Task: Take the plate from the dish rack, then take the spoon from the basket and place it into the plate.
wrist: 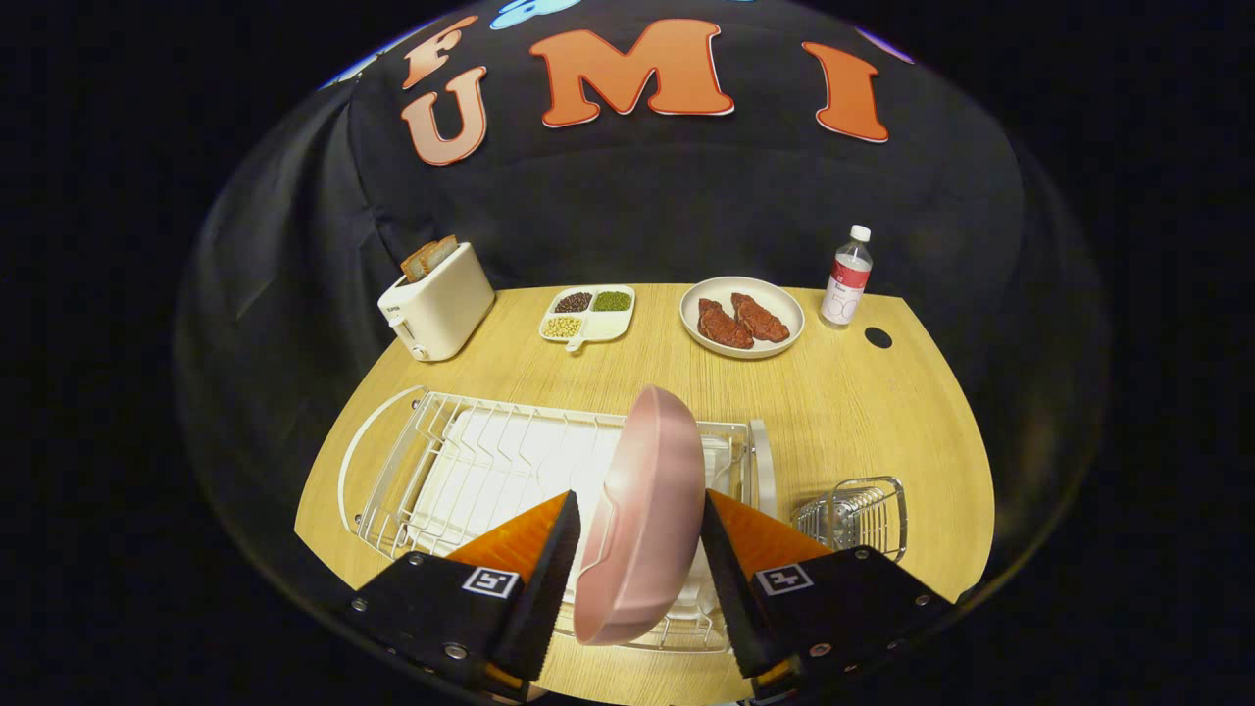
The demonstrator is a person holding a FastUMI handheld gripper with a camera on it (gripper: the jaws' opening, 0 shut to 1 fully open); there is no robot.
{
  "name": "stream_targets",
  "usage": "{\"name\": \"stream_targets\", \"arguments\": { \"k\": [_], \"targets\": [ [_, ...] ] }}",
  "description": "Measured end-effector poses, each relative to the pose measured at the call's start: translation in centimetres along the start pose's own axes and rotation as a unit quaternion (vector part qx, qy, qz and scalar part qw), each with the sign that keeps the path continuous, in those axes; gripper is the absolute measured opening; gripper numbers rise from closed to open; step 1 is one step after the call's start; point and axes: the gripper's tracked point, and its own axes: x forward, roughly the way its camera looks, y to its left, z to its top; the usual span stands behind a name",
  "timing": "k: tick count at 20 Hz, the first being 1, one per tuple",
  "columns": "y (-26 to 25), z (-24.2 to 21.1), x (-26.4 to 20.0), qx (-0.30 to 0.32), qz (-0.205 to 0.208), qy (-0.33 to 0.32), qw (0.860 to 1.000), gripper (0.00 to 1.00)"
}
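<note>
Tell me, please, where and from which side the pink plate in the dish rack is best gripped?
Grip the pink plate by its rim, coming from above: it stands on edge in the dish rack, so the thin upper edge fits between the fingers. The gripper already straddles it, though whether both fingers press is unclear.

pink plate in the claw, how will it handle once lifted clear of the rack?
Pink plate looks rigid and smooth, so likely slippery. It stands on edge between the claw fingers over the dish rack, so it may pivot or tilt.
</note>
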Motion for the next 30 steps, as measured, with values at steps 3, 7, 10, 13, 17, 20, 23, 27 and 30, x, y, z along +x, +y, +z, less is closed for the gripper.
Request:
{"name": "stream_targets", "arguments": {
  "k": [3, 7, 10, 13, 17, 20, 23, 27, 30],
  "targets": [
    [0.1, -1.1, 0.8, -0.005, -0.007, 0.025, 1.000, 0.64],
    [0.1, -2.4, 2.0, -0.024, -0.020, 0.045, 0.998, 0.50],
    [-0.2, -2.5, 2.2, -0.020, -0.034, 0.049, 0.998, 0.47],
    [-0.5, -2.3, 2.2, -0.002, -0.043, 0.054, 0.998, 0.43],
    [-0.1, -0.7, 1.8, 0.013, -0.054, 0.036, 0.998, 0.39],
    [-0.5, 1.0, 1.2, 0.015, -0.069, 0.009, 0.997, 0.36],
    [-1.1, 1.8, 0.6, 0.009, -0.083, -0.007, 0.996, 0.34],
    [-1.1, 2.3, -0.5, 0.022, -0.074, -0.028, 0.997, 0.30],
    [1.7, 1.3, -1.6, 0.051, -0.007, -0.021, 0.998, 0.28]
  ]
}}
